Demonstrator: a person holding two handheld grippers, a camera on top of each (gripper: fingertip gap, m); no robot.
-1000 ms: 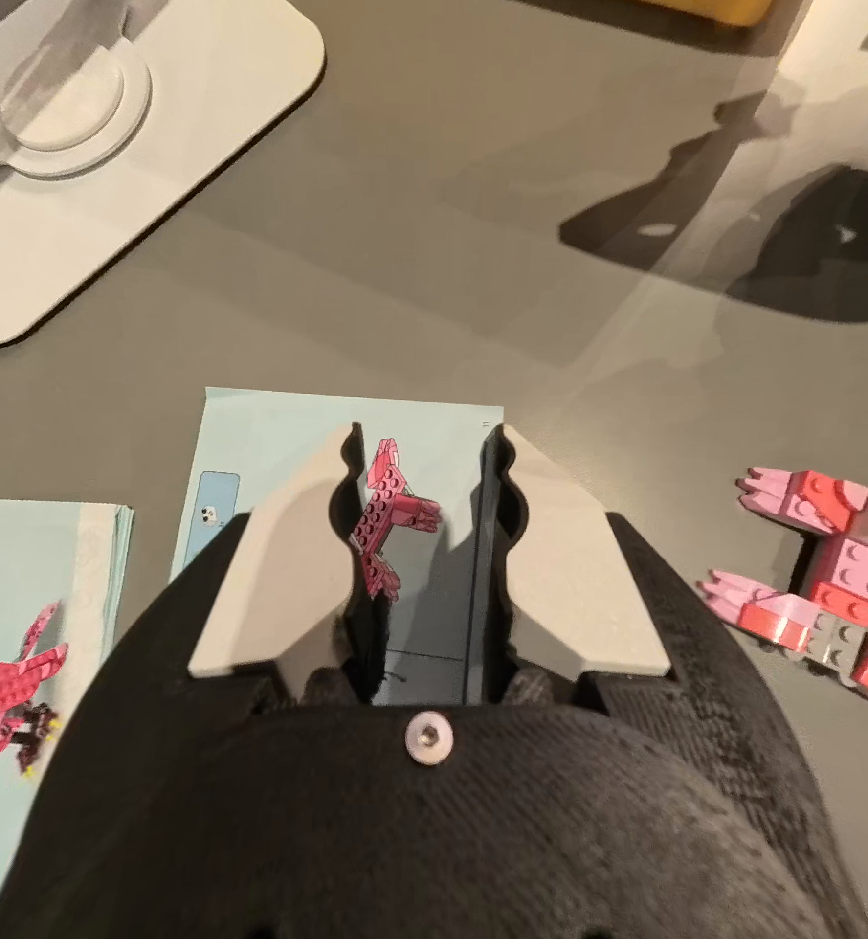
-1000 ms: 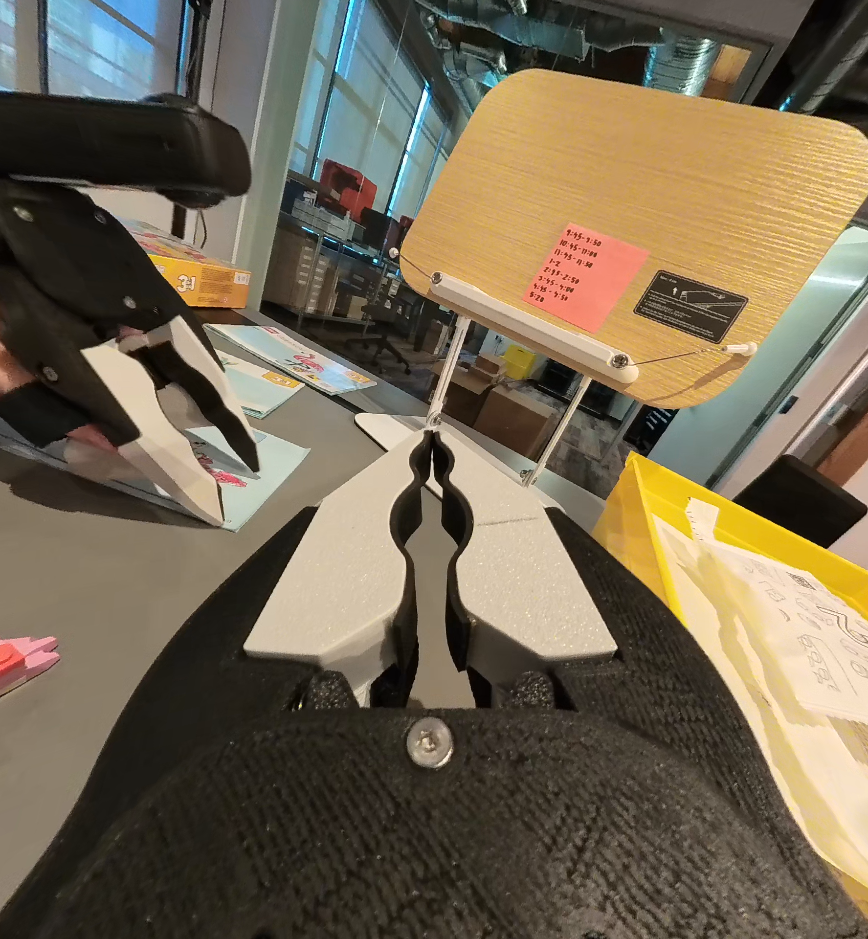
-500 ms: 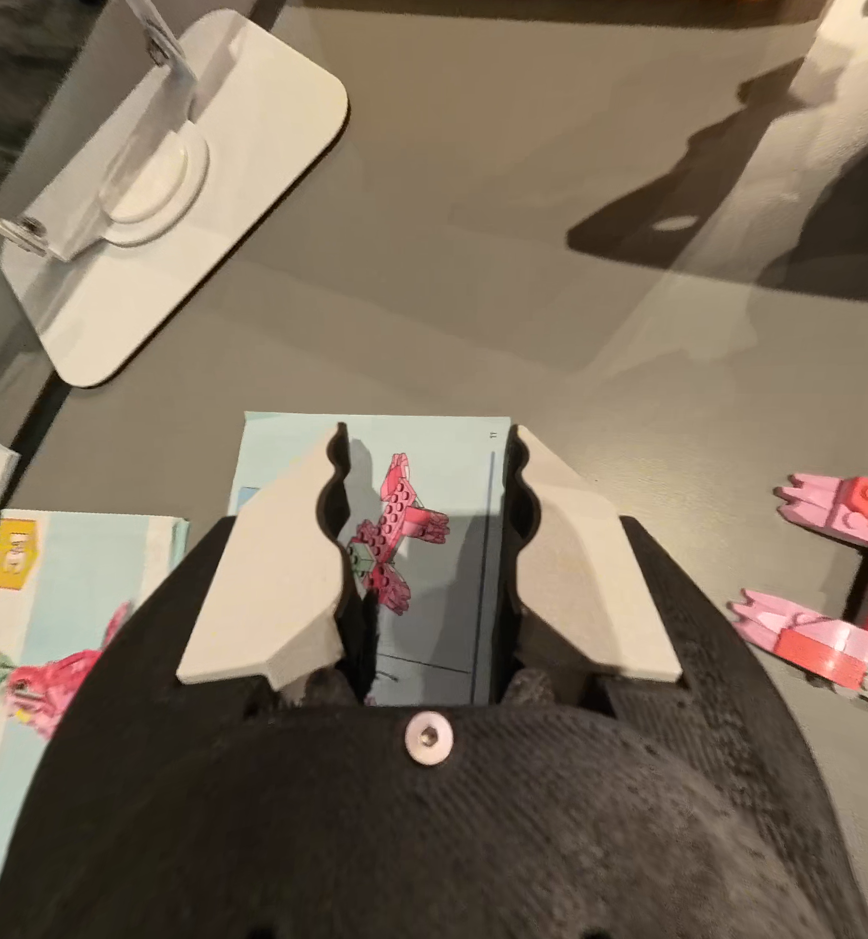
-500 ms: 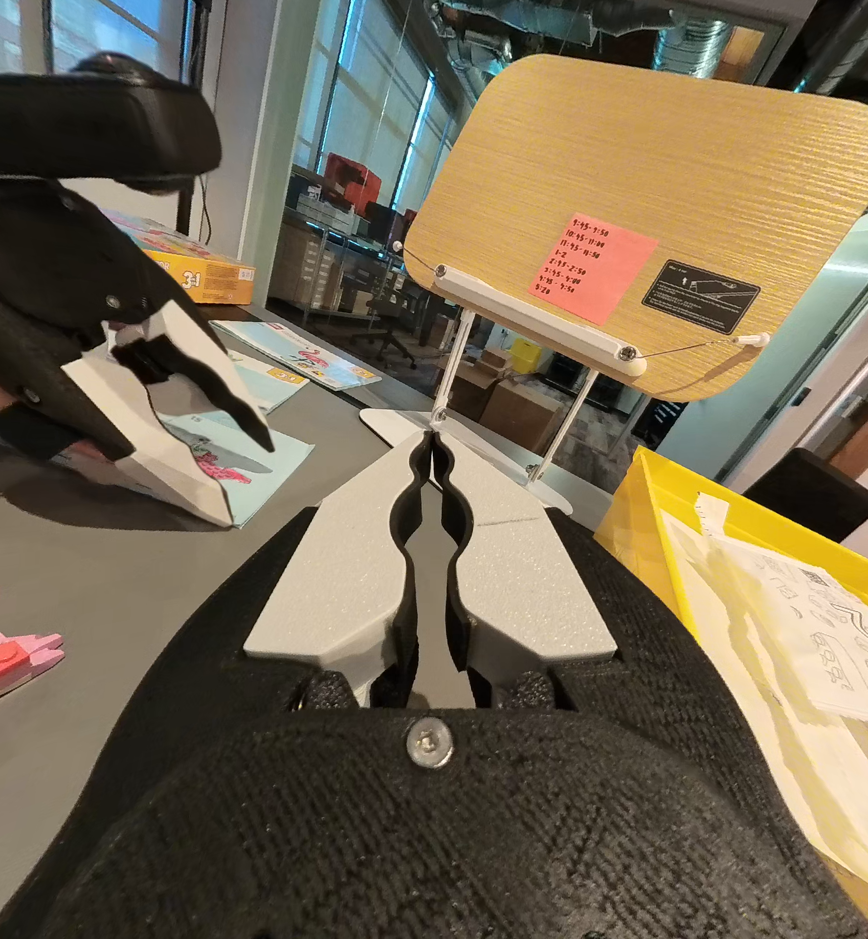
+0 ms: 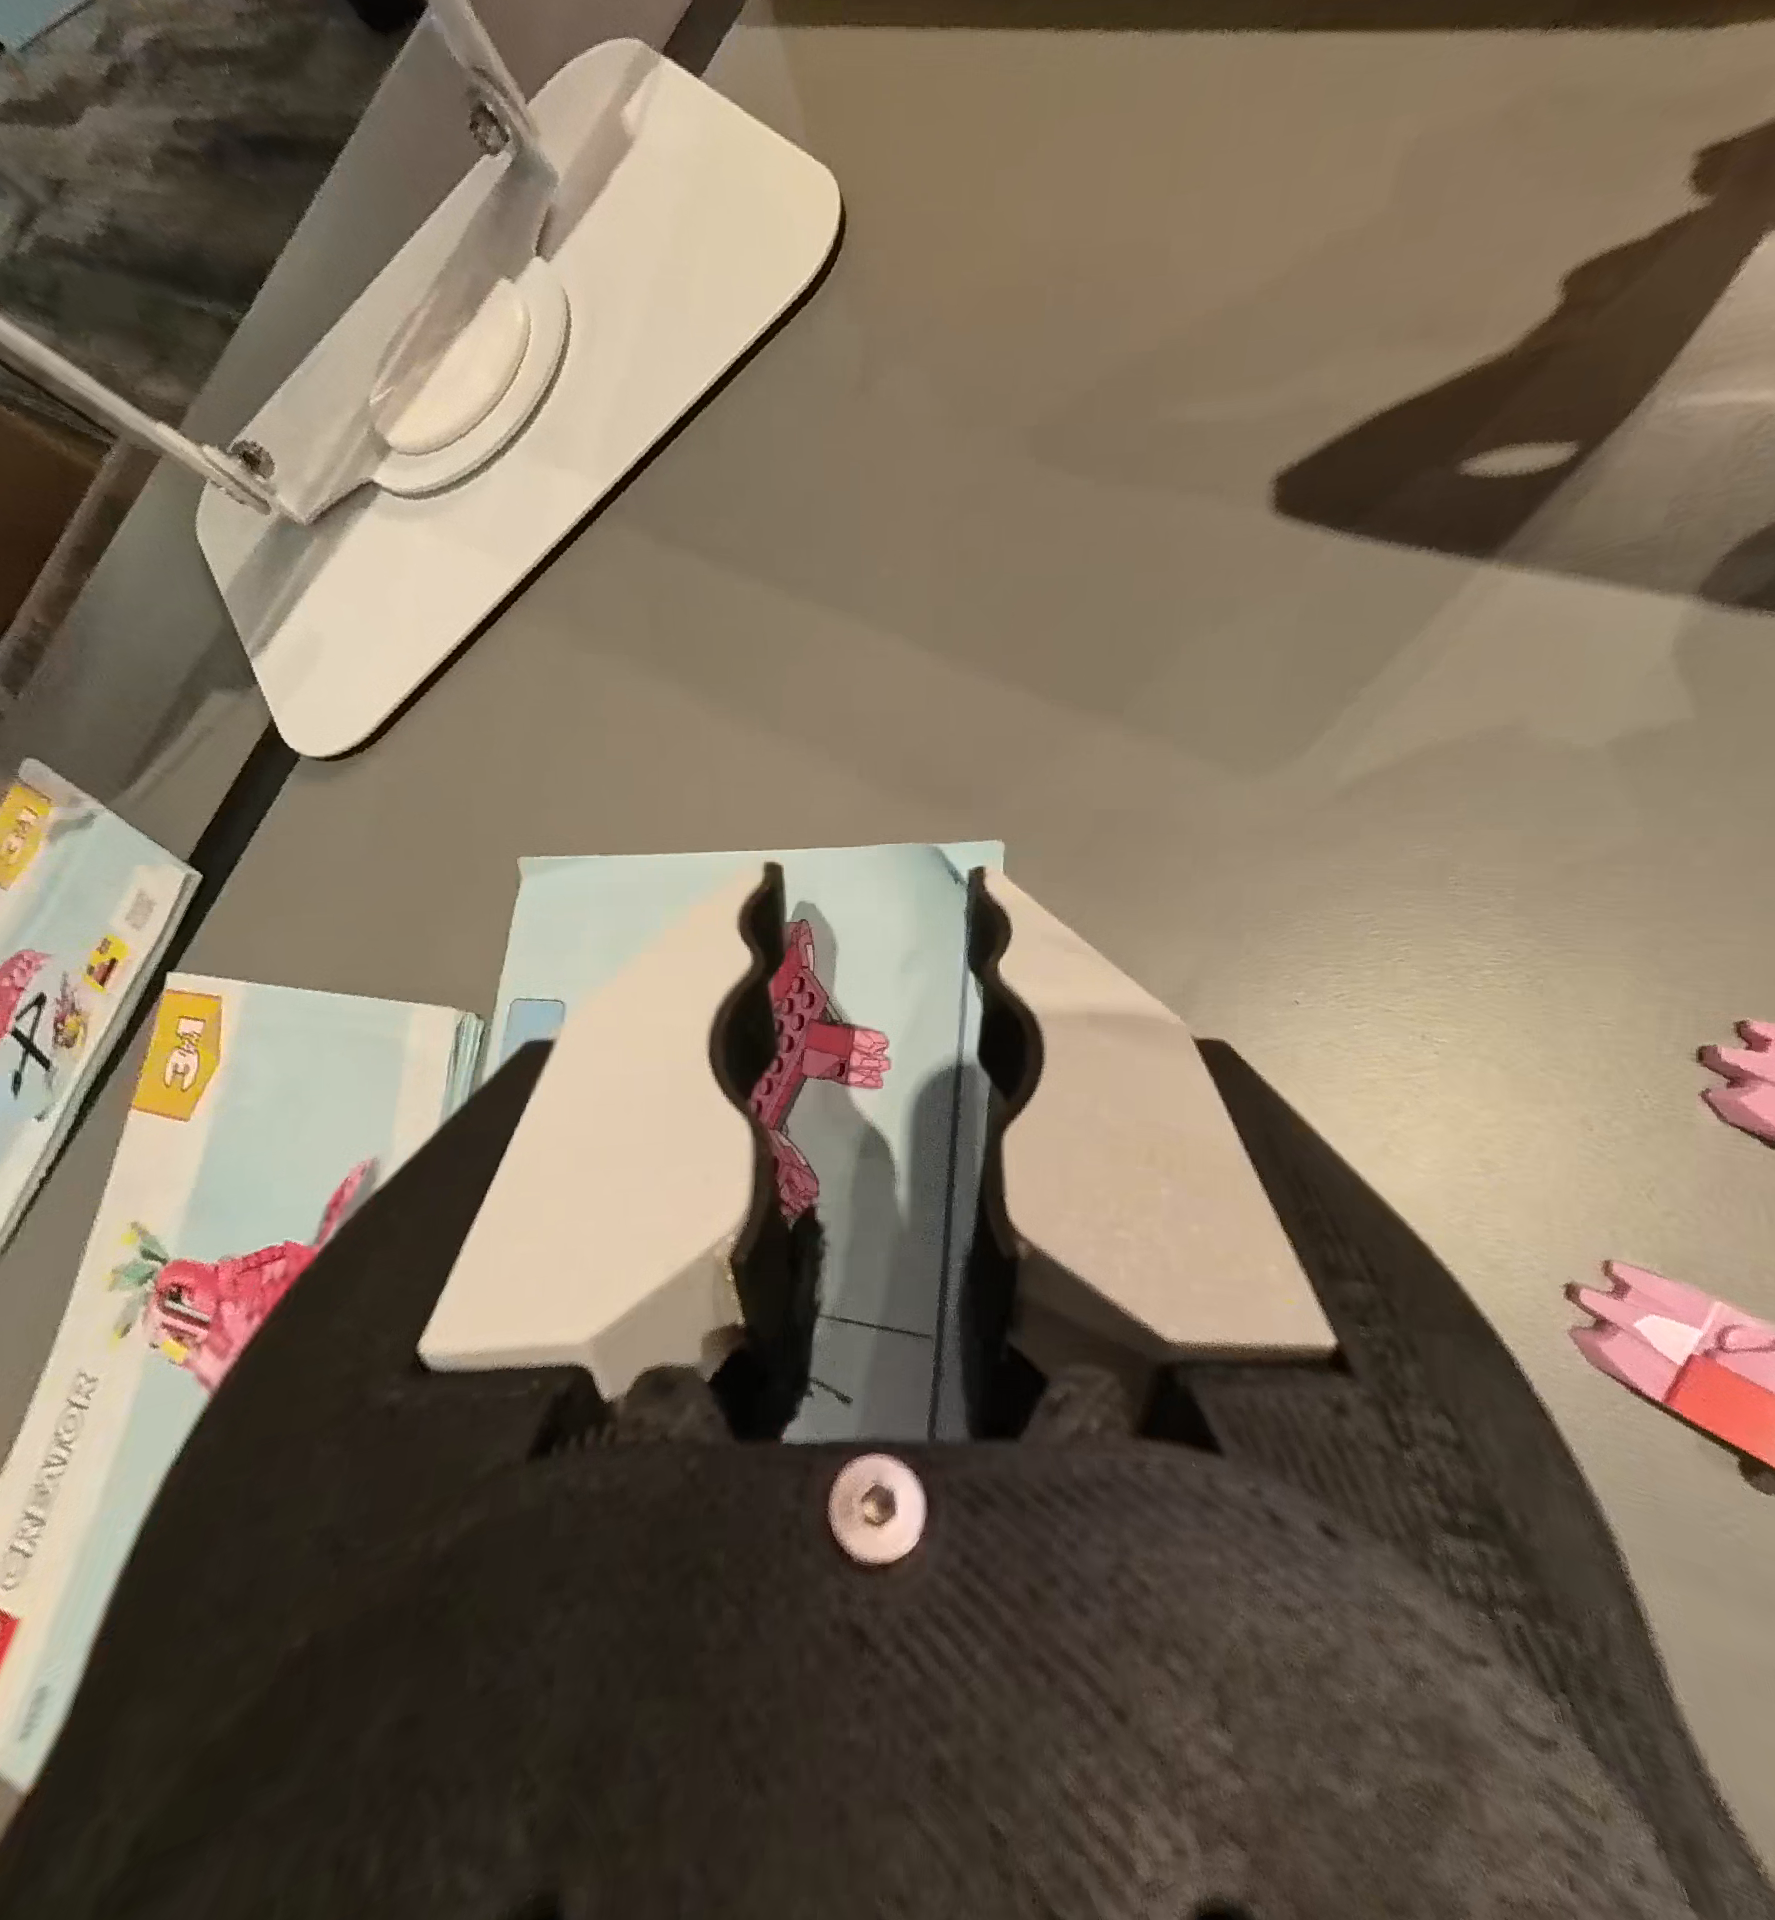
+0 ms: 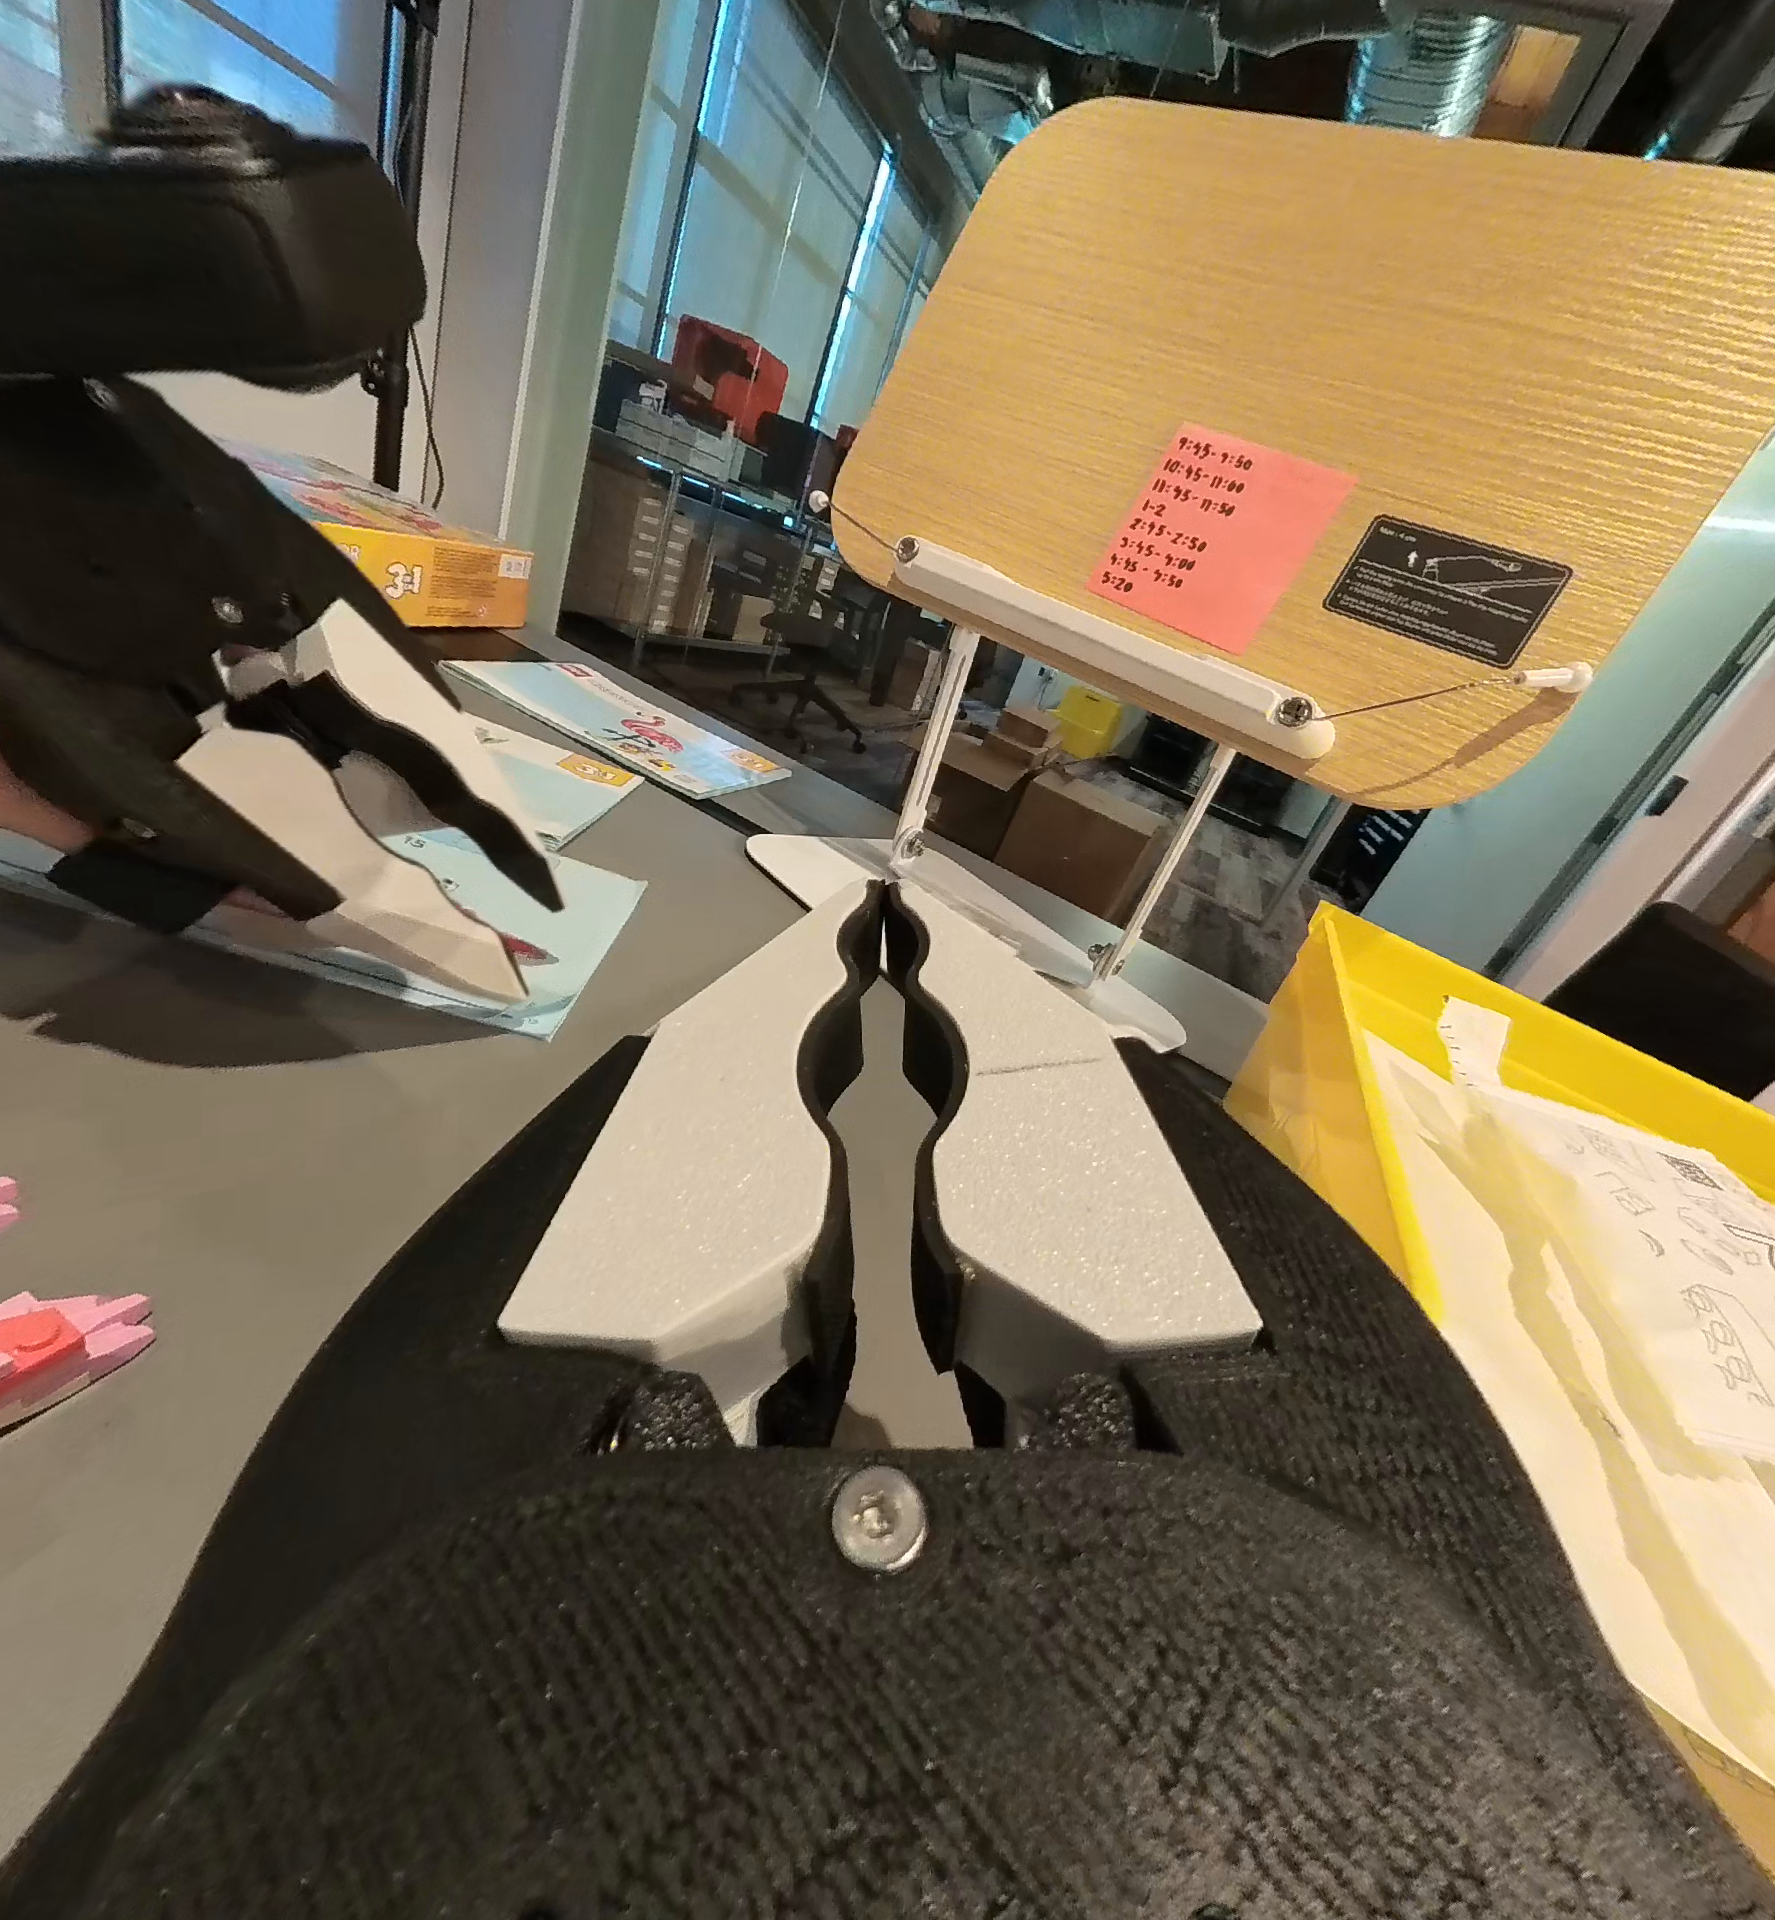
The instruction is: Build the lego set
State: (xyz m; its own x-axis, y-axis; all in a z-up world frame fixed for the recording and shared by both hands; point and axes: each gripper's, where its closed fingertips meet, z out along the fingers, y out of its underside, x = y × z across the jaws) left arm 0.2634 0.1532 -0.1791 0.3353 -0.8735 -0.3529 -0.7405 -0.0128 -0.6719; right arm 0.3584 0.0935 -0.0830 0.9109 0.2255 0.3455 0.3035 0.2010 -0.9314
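Your grey tabletop (image 5: 1122, 582) was smooth and matte. On it stood one book stand (image 6: 1382, 343), a rounded wood-grain board on a flat white base, with one yellow plastic bin (image 6: 1371, 1049) of printed paper sheets beside it. Three pale blue instruction booklets lay flat: one open booklet (image 5: 634, 925) under your left hand-held gripper (image 5: 872, 883), whose fingers were spread wide and held nothing, and two closed ones (image 5: 239, 1132) to its left. Your right hand-held gripper (image 6: 883, 894) was nearly closed (tips almost touching) and empty, hovering above the tabletop. The pink and red lego build (image 5: 1735, 1351) lay right of the open booklet, two toothed ends showing.
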